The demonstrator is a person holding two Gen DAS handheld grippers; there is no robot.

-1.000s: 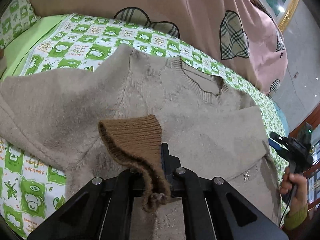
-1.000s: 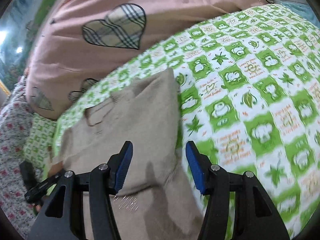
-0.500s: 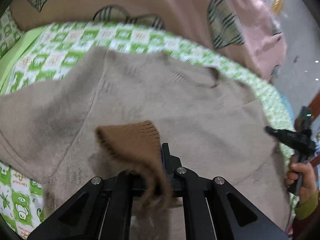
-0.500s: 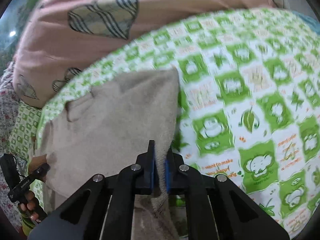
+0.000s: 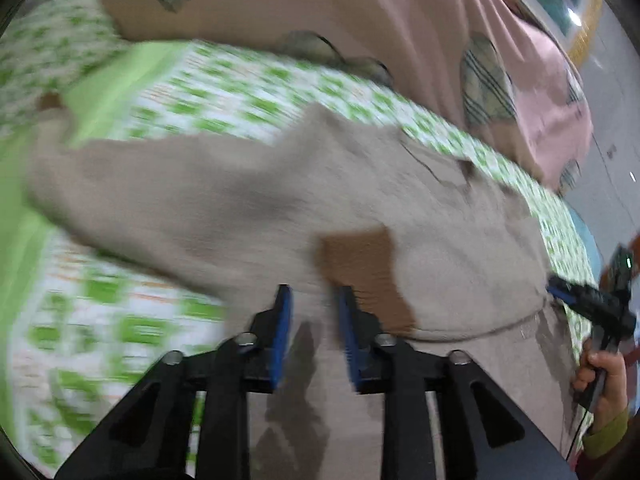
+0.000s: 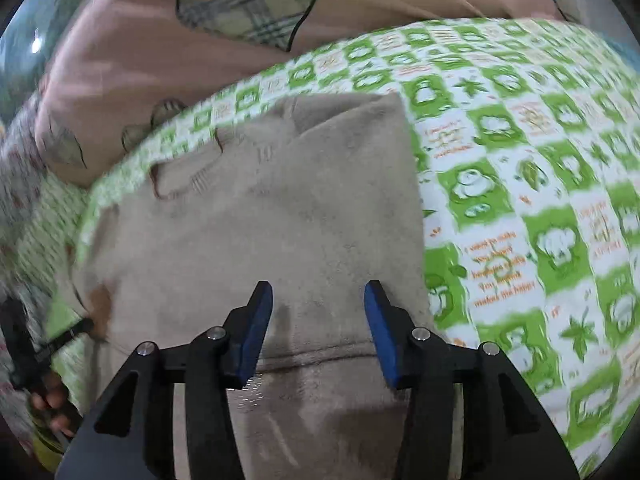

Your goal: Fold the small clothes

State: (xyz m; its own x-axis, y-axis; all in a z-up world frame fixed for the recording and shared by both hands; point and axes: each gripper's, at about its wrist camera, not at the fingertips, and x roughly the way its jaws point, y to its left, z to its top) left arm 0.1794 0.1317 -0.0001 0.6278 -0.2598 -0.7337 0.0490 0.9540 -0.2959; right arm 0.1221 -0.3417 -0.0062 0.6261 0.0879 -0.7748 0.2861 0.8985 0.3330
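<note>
Sweater, small beige knit [image 5: 460,216], lies flat on the green-and-white checked bed sheet [image 6: 520,184], collar far, hem near. Its brown ribbed cuff [image 5: 364,268] lies just right of the released left hand-held gripper [image 5: 314,334]; the right hand-held gripper [image 6: 318,330] hovers unclenched over the folded right edge.

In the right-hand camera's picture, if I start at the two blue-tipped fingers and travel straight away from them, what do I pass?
Right gripper → beige sweater → green-and-white checked bedsheet → pink quilt with plaid hearts.
</note>
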